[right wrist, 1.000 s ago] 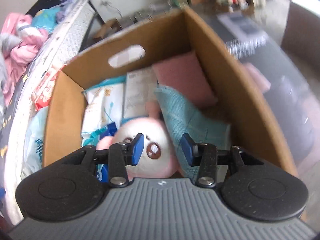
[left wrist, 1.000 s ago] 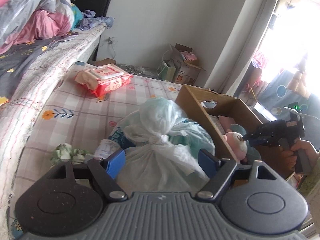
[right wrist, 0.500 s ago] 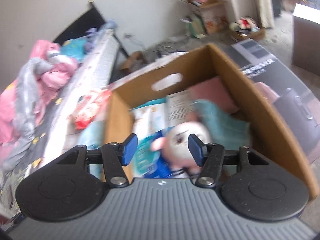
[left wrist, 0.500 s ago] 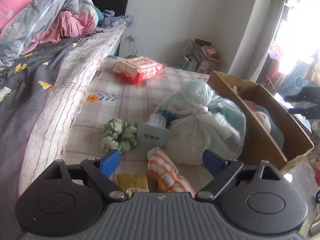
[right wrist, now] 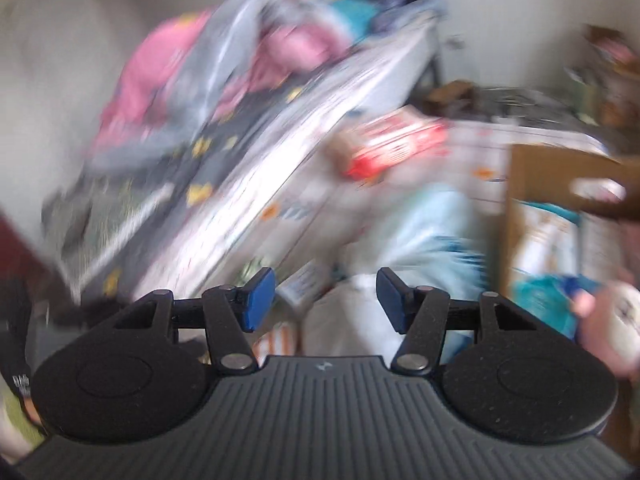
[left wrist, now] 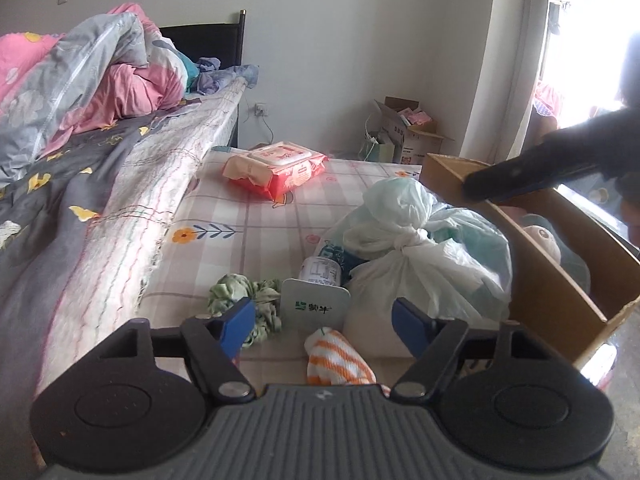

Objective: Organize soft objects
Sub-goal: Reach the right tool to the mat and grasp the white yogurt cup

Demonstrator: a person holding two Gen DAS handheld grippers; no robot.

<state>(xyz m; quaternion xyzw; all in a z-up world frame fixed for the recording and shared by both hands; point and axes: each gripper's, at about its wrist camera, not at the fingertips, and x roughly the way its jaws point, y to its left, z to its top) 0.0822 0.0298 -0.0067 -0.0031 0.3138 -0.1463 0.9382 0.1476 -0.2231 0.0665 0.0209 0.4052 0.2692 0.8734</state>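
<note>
- Left hand-held gripper [left wrist: 323,322]: jaws wide, empty, above striped sock [left wrist: 338,358].
- Right hand-held gripper [right wrist: 325,300]: wide, empty.
- Judged next: grasp sock, move to box [left wrist: 560,292].

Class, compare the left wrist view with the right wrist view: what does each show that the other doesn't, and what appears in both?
Only the left wrist view shows the crumpled green fabric, the orange-and-white striped knit and the open left hand-held gripper. Only the right wrist view shows the box's oval handle cutout and the open right hand-held gripper, though it is blurred. Both show the red wet-wipes pack, the knotted white plastic bag, the brown cardboard box and the pink plush toy.
</note>
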